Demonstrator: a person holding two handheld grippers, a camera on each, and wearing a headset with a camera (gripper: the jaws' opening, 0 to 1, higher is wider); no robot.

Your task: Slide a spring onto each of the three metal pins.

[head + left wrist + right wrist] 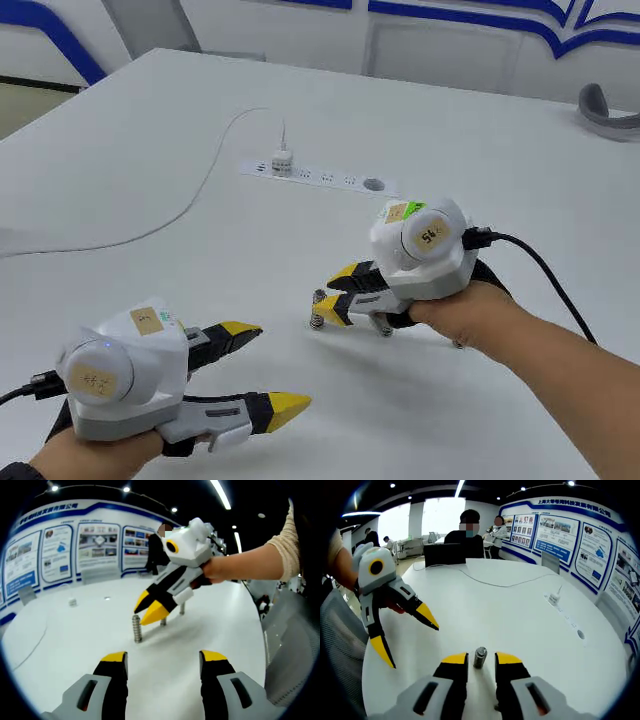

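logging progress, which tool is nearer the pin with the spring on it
Right. The right tool sits right at the pin with the spring; the left tool is open, well back from it.

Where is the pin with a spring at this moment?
In the right gripper view, the pin stands on the table at the right gripper, between its jaws' tips.

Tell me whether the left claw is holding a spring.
No, the left claw stands wide open with only bare table between its jaws.
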